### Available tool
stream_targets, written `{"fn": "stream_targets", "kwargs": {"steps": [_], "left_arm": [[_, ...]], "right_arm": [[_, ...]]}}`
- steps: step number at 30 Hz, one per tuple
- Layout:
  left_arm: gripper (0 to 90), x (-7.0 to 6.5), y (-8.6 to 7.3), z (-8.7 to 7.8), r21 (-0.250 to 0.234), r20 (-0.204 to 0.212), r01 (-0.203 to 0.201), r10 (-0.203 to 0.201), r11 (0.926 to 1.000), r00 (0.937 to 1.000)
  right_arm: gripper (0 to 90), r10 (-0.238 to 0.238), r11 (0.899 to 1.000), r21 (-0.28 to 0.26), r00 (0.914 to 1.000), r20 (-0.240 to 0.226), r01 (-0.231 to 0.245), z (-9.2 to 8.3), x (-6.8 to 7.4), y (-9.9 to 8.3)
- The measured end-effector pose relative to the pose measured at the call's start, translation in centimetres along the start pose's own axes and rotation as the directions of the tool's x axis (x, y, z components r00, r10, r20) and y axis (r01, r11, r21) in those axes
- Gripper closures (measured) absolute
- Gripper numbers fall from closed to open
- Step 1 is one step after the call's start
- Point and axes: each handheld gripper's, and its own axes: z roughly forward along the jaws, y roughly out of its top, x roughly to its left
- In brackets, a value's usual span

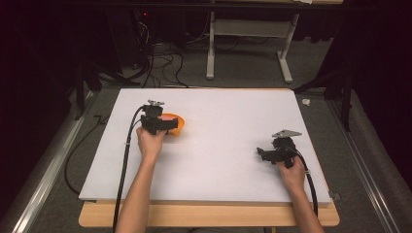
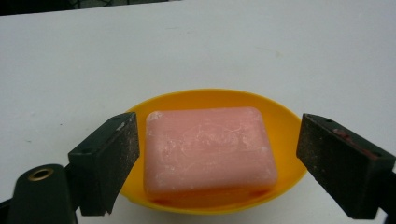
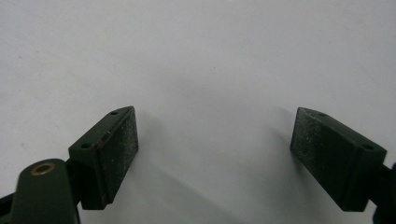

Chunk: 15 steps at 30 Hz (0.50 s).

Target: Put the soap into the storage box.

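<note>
A pink bar of soap (image 2: 208, 149) lies flat in a shallow orange dish (image 2: 285, 126). In the high view the orange dish (image 1: 179, 125) sits on the white board toward its far left. My left gripper (image 2: 217, 161) is open, its two black jaws standing on either side of the soap without touching it. The left gripper (image 1: 167, 125) shows in the high view held right at the dish. My right gripper (image 3: 215, 154) is open over bare white board, nothing between its jaws. The right gripper (image 1: 262, 154) rests near the board's right front, pointing left.
The white board (image 1: 223, 121) lies on a wooden table (image 1: 209, 216). Black cables trail from both grippers toward the front edge. A table frame (image 1: 248, 43) and loose cables stand on the floor beyond the board.
</note>
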Motion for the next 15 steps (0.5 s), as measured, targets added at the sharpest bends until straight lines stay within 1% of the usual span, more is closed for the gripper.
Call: {"fn": "stream_targets", "kwargs": {"steps": [11,15], "left_arm": [[14.2,-0.2,0.0,-2.2,-0.036,0.021,-0.03,0.031,0.9989,0.9993],[14.5,-0.1,-0.1,-2.9,-0.055,0.033,-0.026,0.028,0.9981,0.999]], "right_arm": [[15.6,0.002,1.0,-0.001,1.0,0.0,-0.002,0.0,0.0,0.0],[15.6,0.0,1.0,-0.002,1.0,0.0,0.0,0.0,0.0,0.0]]}}
